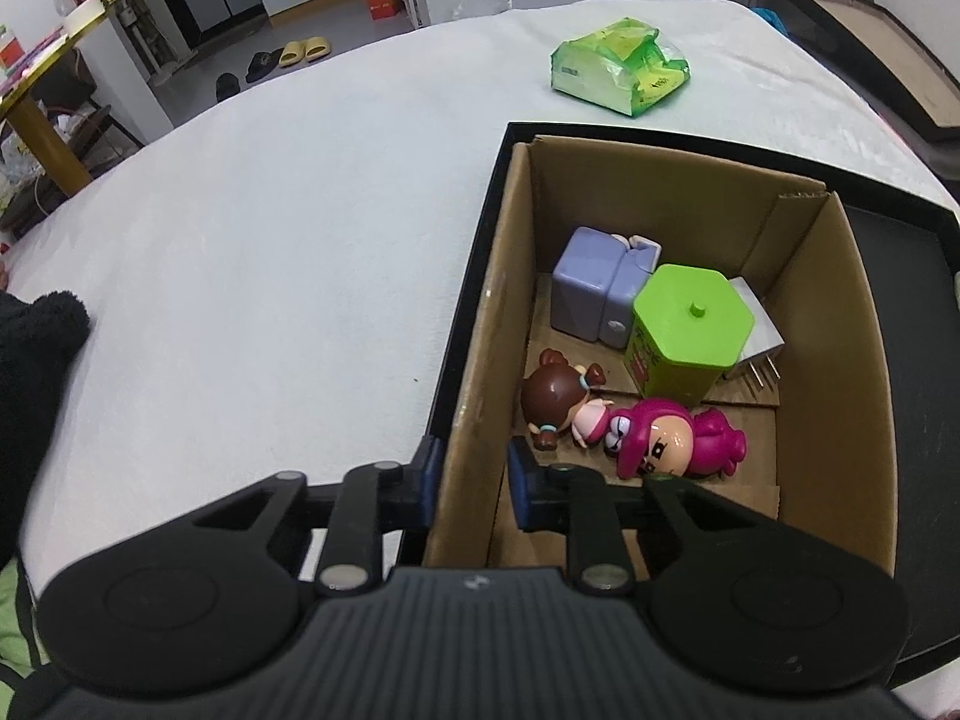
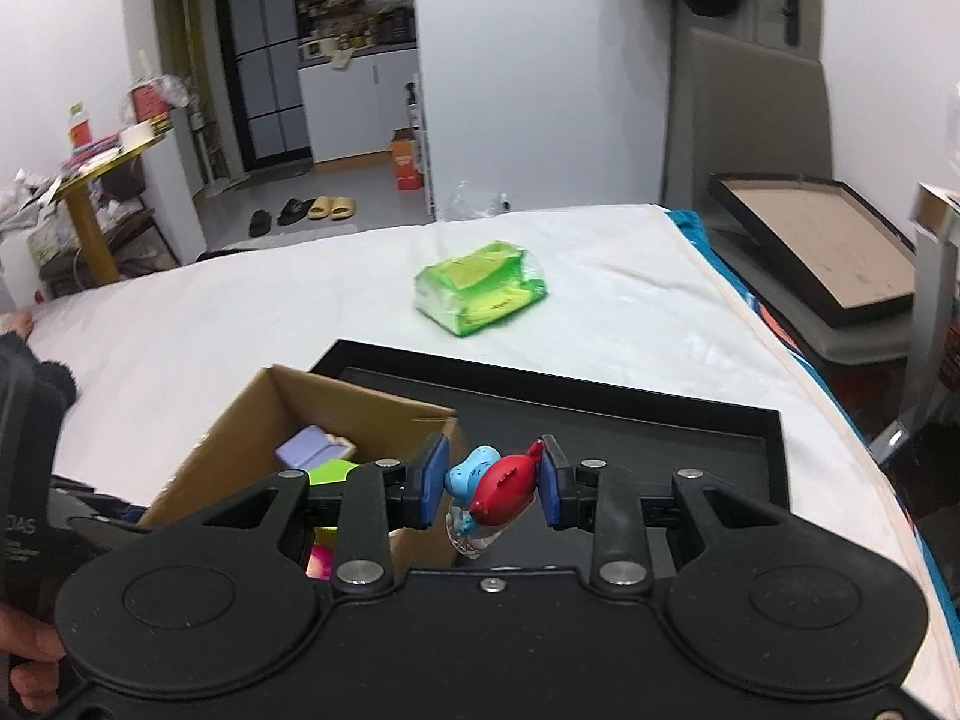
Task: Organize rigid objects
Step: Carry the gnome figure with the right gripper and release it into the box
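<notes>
A cardboard box (image 1: 840, 324) stands in a black tray (image 1: 900, 252) on a white bed. Inside lie a lilac toy fridge (image 1: 591, 294), a green hexagonal tin (image 1: 687, 330), a brown-haired doll (image 1: 558, 399) and a pink figure (image 1: 672, 438). My left gripper (image 1: 471, 474) is shut on the box's near left wall, one finger on each side of it. My right gripper (image 2: 495, 483) is shut on a blue and red figure (image 2: 498, 486), held above the tray (image 2: 690, 438) just right of the box (image 2: 240, 438).
A green tissue pack (image 1: 621, 63) lies on the bed beyond the tray; it also shows in the right wrist view (image 2: 480, 288). A dark sleeve (image 1: 36, 348) rests on the bed's left. A black framed board (image 2: 822, 246) leans right of the bed.
</notes>
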A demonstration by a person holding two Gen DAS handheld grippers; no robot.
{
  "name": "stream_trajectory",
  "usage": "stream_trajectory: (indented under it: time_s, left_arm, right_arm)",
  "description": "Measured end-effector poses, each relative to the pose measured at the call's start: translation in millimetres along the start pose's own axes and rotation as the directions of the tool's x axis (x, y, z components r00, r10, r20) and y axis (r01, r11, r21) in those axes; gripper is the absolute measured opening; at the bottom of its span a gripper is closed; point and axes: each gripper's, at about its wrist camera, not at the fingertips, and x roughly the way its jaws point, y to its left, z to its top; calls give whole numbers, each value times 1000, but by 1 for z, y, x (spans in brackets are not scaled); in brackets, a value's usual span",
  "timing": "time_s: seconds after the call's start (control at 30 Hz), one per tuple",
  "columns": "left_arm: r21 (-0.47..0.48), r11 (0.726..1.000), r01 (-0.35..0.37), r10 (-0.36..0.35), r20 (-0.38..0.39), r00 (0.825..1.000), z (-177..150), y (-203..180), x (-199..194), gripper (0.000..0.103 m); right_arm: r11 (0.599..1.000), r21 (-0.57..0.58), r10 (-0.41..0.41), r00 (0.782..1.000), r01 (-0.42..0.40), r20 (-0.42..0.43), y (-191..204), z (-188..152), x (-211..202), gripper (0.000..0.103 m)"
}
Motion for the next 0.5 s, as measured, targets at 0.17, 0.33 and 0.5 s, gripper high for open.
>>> stream_trajectory:
  time_s: [0.17,0.33,0.5]
  left_arm:
    - [-28,999,35,-35,-9,999,2,7,-1,16]
    - [-17,998,55,-56,-14,998,2,11,0,14]
    - [-27,996,80,-80,-19,997,3,16,1,13]
  right_arm:
    - [997,-78,26,1000,-26,-8,33,6,3,31]
    - [992,-122,36,998,-41,-45,54,3,15,31]
    - [986,-158,40,997,-51,-72,68,-3,18,31]
